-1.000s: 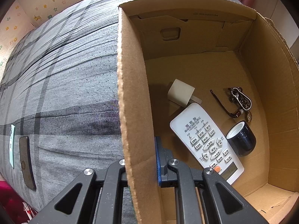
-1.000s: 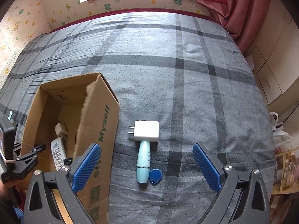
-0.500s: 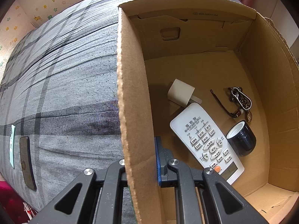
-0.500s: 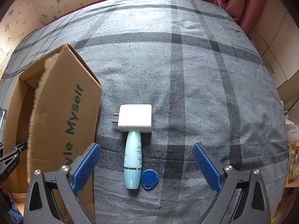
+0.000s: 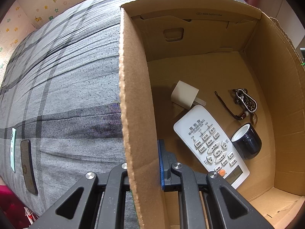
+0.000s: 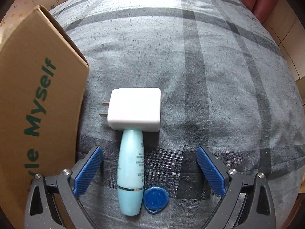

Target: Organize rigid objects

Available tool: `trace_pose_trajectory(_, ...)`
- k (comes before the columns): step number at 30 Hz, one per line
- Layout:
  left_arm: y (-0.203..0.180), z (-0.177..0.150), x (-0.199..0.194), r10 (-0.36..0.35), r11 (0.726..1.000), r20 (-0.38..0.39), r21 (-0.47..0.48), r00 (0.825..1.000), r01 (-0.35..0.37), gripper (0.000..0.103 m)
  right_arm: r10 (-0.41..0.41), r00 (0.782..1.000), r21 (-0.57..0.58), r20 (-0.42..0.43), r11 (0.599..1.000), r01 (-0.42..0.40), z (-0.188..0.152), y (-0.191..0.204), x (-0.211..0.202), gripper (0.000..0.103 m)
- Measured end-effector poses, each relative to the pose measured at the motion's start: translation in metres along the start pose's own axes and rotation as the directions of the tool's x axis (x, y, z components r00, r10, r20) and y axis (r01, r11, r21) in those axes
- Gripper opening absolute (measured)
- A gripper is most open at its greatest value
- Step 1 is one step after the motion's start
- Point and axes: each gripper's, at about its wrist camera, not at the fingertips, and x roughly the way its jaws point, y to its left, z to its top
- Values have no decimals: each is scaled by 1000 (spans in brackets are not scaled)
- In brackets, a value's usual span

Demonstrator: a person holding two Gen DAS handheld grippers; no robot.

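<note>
The left tongs (image 5: 142,164) are clamping the box wall (image 5: 133,95). The right tongs (image 6: 149,168), spread wide, are straddling the bottle (image 6: 130,171) (key fob (image 6: 156,199) touching it). Closing there risks dragging the fob or nudging the charger (image 6: 135,108).

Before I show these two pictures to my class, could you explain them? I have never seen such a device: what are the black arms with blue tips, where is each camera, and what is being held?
These are two hand-held grippers, each carried by a person, with a wide-angle camera looking along its fingers.

The left camera looks into a cardboard box. The left gripper is clamped shut on the box's side wall. Inside lie a white remote control, a small white charger, a key chain and a dark blue cup.

The right camera looks down on a grey checked bedspread. The right gripper is open and holds nothing. Below it lie a white plug adapter, a pale blue bottle touching it, and a blue tag.
</note>
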Motion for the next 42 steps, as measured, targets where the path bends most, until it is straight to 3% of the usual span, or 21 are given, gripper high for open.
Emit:
trace_pose_trajectory(13,0,0,0,0,1000,0,0,1000,0,12,11,1000,-8,6,1000,-11,-4,2,16,103)
trace_pose_trajectory(23,1,0,0,2,1000,0,0,1000,-2,12,15,999,-43,-49,999,-17,-2,3,25,103)
trace_pose_trajectory(27,1,0,0,1,1000,-1,-1,1000,-1,12,10,1000,-47,-26,999,-11,-4,2,19,103)
trace_pose_trajectory(30,1,0,0,1,1000,-1,-1,1000,-1,12,0,1000,-48,-6,999,0,-8,8,7,86)
trace_pose_trajectory(32,1,0,0,3,1000,-1,0,1000,-3,12,3,1000,-35,6,999,-3,-8,8,0,56)
trace_pose_trajectory(33,1,0,0,4,1000,-1,0,1000,-4,12,15,1000,-23,6,1000,-15,-8,7,-4,47)
trace_pose_trajectory(34,1,0,0,4,1000,-1,0,1000,-4,12,29,1000,-8,2,1000,-29,-8,6,-6,26)
trace_pose_trajectory(38,1,0,0,4,1000,-1,1,1000,-4,12,57,998,20,-14,998,-57,-7,1,-14,26)
trace_pose_trajectory(42,0,0,0,5,1000,-1,2,1000,-5,12,34,999,6,5,999,-34,-9,-1,-27,26)
